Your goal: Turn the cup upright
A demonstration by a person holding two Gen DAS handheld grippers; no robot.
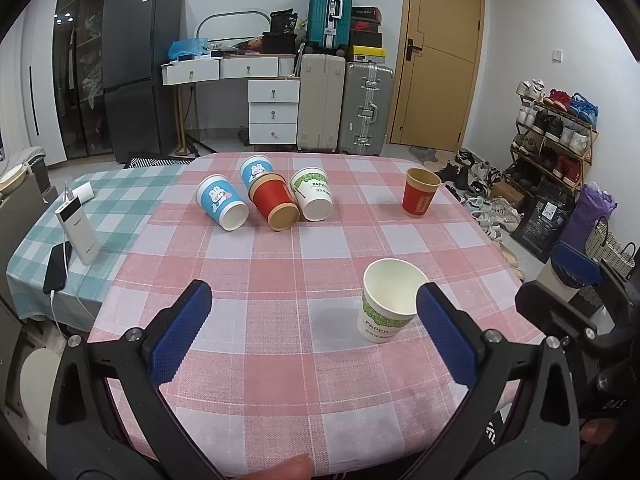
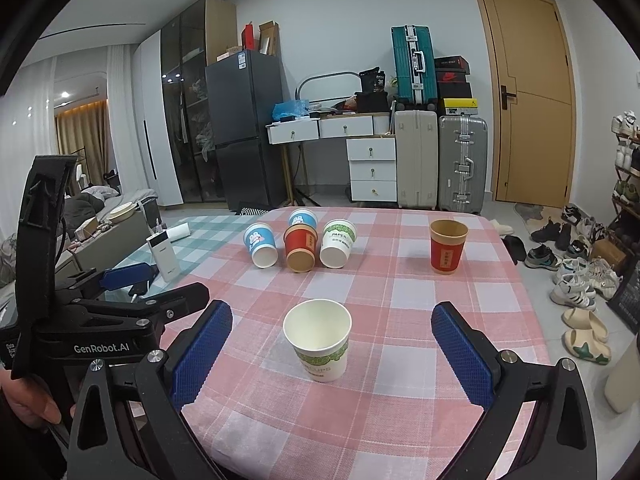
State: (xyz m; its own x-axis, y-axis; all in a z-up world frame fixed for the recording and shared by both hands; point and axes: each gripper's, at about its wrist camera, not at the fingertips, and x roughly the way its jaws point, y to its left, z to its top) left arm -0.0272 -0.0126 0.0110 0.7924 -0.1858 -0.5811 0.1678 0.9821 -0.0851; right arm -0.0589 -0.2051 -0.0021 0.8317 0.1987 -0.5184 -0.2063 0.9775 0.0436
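Four paper cups lie tipped on their sides in a cluster at the far middle of the pink-and-white checked surface (image 2: 400,400): two blue cups printed with a cartoon rabbit, one in front (image 2: 261,246) and one behind (image 2: 303,217), a red cup with a brown kraft rim (image 2: 300,249), and a white cup with a green leaf band (image 2: 337,243). All that show their mouths point them toward the cameras. The red one lies between the front blue cup and the white one, close enough that they seem to touch. Two cups already stand upright: a red kraft-rimmed cup (image 2: 448,246) far right, and a white green-banded cup (image 2: 318,338) near the front.

Both tools are empty. The left gripper (image 1: 314,330) has its blue fingers (image 1: 182,330) spread wide over bare cloth, and the right gripper (image 2: 332,354) is likewise spread, with the near upright cup seen between its fingers (image 2: 202,354) but untouched.

These cups are probably very light, thin-walled and easily crushed, and a lying one will likely roll if nudged. A gentle squeeze across the mid-wall, nearer the stiffer rolled rim, looks safest. The white lying cup on the cluster's right edge seems the most reachable; the red one is hemmed in by its neighbours.
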